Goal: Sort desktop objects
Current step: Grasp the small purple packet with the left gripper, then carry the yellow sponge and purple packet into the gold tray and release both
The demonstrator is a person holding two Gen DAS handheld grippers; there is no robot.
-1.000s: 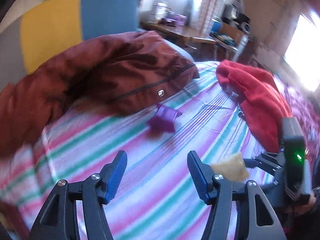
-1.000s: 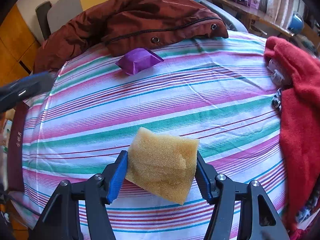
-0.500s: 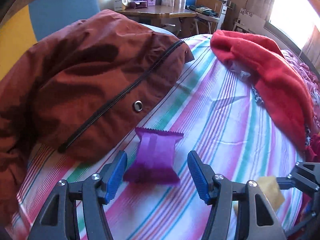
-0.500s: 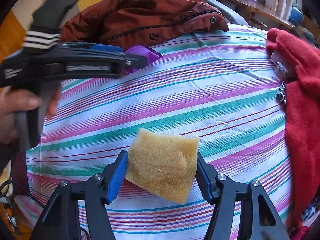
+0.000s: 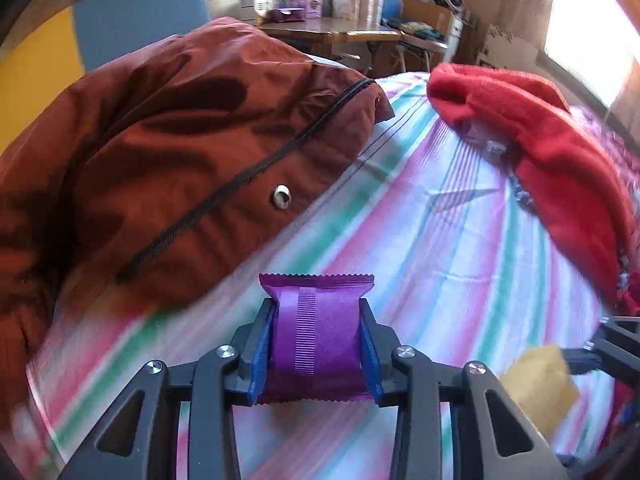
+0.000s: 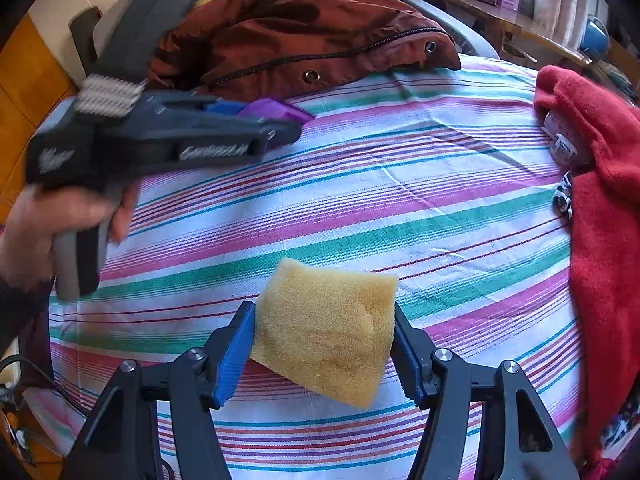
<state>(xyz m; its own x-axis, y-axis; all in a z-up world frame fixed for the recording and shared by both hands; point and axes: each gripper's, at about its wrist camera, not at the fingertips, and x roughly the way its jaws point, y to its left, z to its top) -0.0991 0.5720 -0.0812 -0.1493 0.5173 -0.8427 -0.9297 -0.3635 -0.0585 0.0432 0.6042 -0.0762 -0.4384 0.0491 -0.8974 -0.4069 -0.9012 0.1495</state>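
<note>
My left gripper (image 5: pixel 316 344) is shut on a purple snack packet (image 5: pixel 316 332), which sits between its blue pads over the striped cloth (image 5: pixel 460 248). In the right wrist view the left gripper (image 6: pixel 256 120) shows at the upper left with the purple packet (image 6: pixel 276 110) in it. My right gripper (image 6: pixel 324 344) is shut on a yellow sponge (image 6: pixel 326 328), held above the cloth near the front edge. The sponge (image 5: pixel 540 380) also shows at the lower right of the left wrist view.
A rust-brown jacket (image 5: pixel 180 152) lies on the far left of the striped cloth (image 6: pixel 400 184). A red fleece garment (image 6: pixel 600 200) lies along the right side. A wooden desk (image 5: pixel 332 32) with boxes stands behind.
My left gripper moved in on the purple packet and closed on it. The right gripper kept still, holding the sponge.
</note>
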